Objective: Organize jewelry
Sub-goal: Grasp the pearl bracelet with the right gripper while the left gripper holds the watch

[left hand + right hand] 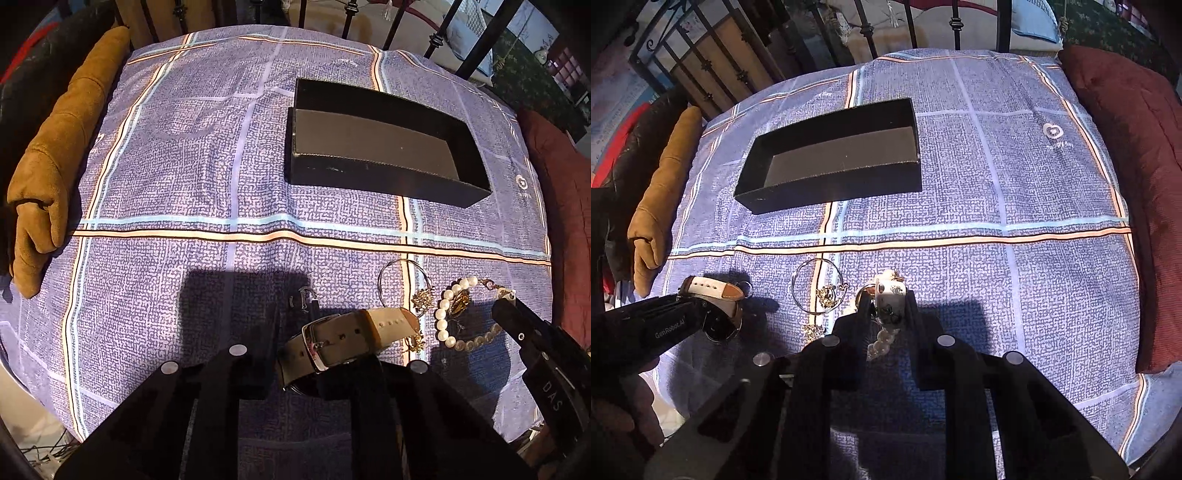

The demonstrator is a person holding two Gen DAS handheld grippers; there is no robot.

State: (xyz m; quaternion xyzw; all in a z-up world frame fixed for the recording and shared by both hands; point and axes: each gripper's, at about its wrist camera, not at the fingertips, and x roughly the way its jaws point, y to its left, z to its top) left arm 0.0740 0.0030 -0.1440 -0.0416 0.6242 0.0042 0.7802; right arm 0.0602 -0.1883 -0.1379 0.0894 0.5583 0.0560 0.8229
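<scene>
On a blue-and-lilac plaid cloth (184, 177) spread over a cushion, a black open-topped box (380, 147) is seen toward the far side, its grey floor bare. Near the front edge the jewelry is gathered in a loose row. A watch with a cream strap (347, 336) is gripped by the left gripper (325, 332); the fingers are closed on it, the buckle and punched strap standing up between them, and in the right wrist view the round case (720, 325) is seen clamped at the tips. Just to the right of the watch, a thin silver bangle (402, 284) with a gold charm lies flat on the cloth, and a small gold piece (415, 341) lies just beside the strap. Further right, a pearl bracelet (448, 314) is curled around a gold ornament. The right gripper (886, 306) is placed over this bracelet, its 2 fingers straddling the white clasp end and the pearls; whether the jaws are pressed onto the beads or merely around them cannot be told. A tan cushion (62, 147) is set along the left edge of the cloth, and a dark red cushion (1126, 184) along the right. Black metal railings (871, 33) are seen beyond the far edge.
</scene>
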